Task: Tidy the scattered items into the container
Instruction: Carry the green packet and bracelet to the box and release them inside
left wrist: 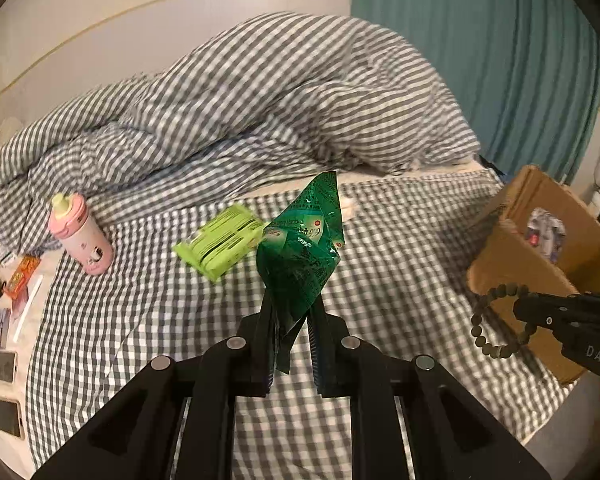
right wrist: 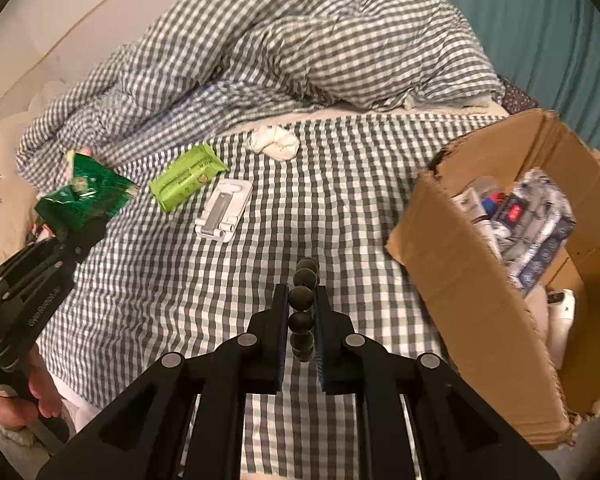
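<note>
My left gripper (left wrist: pixel 292 312) is shut on a dark green foil packet (left wrist: pixel 300 252) and holds it above the checked bed; it also shows in the right wrist view (right wrist: pixel 84 200). My right gripper (right wrist: pixel 302 300) is shut on a dark bead bracelet (right wrist: pixel 302 304), which hangs as a loop in the left wrist view (left wrist: pixel 496 320), just left of the open cardboard box (right wrist: pixel 472 272). The box holds several items. A light green pack (right wrist: pixel 186 176), a white folding stand (right wrist: pixel 224 208) and a crumpled white tissue (right wrist: pixel 276 142) lie on the bed.
A pink bottle (left wrist: pixel 80 232) lies at the bed's left by the bunched checked duvet (left wrist: pixel 260 92). Two phones (left wrist: pixel 4 392) and small packets lie on the white surface at far left. A teal curtain (left wrist: pixel 480 60) hangs behind the box.
</note>
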`<state>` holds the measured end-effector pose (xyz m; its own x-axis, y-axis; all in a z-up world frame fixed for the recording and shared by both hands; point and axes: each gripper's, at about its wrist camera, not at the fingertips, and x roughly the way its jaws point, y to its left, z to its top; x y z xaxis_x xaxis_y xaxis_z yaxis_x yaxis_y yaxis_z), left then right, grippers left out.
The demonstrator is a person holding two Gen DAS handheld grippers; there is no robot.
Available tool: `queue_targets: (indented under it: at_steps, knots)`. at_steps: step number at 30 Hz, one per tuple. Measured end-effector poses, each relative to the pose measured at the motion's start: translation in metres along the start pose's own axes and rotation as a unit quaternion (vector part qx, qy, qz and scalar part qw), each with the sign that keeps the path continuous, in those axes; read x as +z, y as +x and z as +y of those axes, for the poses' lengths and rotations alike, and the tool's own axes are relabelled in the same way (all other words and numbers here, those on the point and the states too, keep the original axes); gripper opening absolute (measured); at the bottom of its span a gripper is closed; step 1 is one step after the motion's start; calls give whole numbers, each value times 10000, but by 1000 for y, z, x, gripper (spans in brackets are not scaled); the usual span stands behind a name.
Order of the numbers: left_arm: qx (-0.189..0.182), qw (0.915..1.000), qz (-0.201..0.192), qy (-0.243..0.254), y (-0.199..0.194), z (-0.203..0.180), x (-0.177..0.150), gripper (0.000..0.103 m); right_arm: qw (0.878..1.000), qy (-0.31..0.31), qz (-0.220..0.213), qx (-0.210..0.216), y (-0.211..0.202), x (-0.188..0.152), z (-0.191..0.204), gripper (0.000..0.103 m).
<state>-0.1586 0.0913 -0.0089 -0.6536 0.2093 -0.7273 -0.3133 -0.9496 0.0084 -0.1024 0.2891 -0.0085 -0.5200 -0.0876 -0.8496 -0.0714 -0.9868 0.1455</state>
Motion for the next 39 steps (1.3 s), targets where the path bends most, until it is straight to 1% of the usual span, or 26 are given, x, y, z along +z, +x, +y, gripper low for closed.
queue_targets:
  at_steps: [3, 8, 10, 14, 16, 18, 20, 23, 26, 29, 30, 31, 32, 33, 34, 35, 36, 39]
  knots:
    - [-84, 9997, -127, 192, -13, -24, 10, 14, 9998, 46, -180, 26, -24, -2, -11, 11]
    - [-556, 9966, -306, 532, -31, -80, 31, 14, 9985, 161, -507, -116, -66, -2, -40, 11]
    - [-686, 9945, -347, 713, -34, -107, 39, 14, 9974, 261, -640, -189, -83, -1, -59, 11]
    - [-1134, 9881, -339, 980, -35, -164, 54, 14, 9944, 493, -827, -447, -110, -4, -99, 11]
    - [-1285, 9845, -351, 1139, -33, -192, 60, 14, 9925, 625, -873, -576, -119, -7, -120, 11]
    - [-1458, 9799, -335, 1322, -29, -221, 64, 14, 9908, 748, -899, -682, -125, -8, -142, 11]
    - [-1639, 9756, -235, 1443, -21, -246, 67, 14, 9894, 880, -893, -737, -127, -9, -163, 11]
    - [-1706, 9716, -112, 1635, -8, -279, 65, 14, 9876, 1076, -791, -819, -120, -13, -195, 11]
    - [-1738, 9692, 39, 1746, 6, -300, 58, 14, 9867, 1237, -677, -814, -110, -17, -216, 11]
    - [-1692, 9692, 223, 1774, 24, -308, 53, 15, 9859, 1359, -573, -784, -98, -20, -230, 11]
    - [-1630, 9698, 257, 1794, 28, -311, 51, 18, 9856, 1395, -546, -780, -94, -20, -234, 11]
    - [-1527, 9707, 271, 1837, 31, -315, 49, 33, 9854, 1418, -526, -785, -91, -20, -238, 11]
    - [-1409, 9710, 283, 1910, 35, -319, 48, 72, 9853, 1416, -506, -806, -88, -20, -241, 16]
    - [-1222, 9725, 244, 1967, 38, -320, 47, 90, 9849, 1420, -490, -863, -85, -21, -242, 38]
    - [-1027, 9747, 118, 1981, 39, -318, 48, 103, 9835, 1459, -518, -933, -83, -21, -243, 54]
    - [-867, 9762, -78, 1985, 37, -316, 48, 103, 9821, 1491, -589, -986, -84, -22, -244, 69]
    - [-822, 9764, -176, 1989, 36, -313, 47, 103, 9811, 1495, -676, -1030, -85, -23, -244, 69]
    - [-907, 9764, -114, 1958, 35, -306, 46, 103, 9817, 1456, -713, -1001, -86, -21, -243, 69]
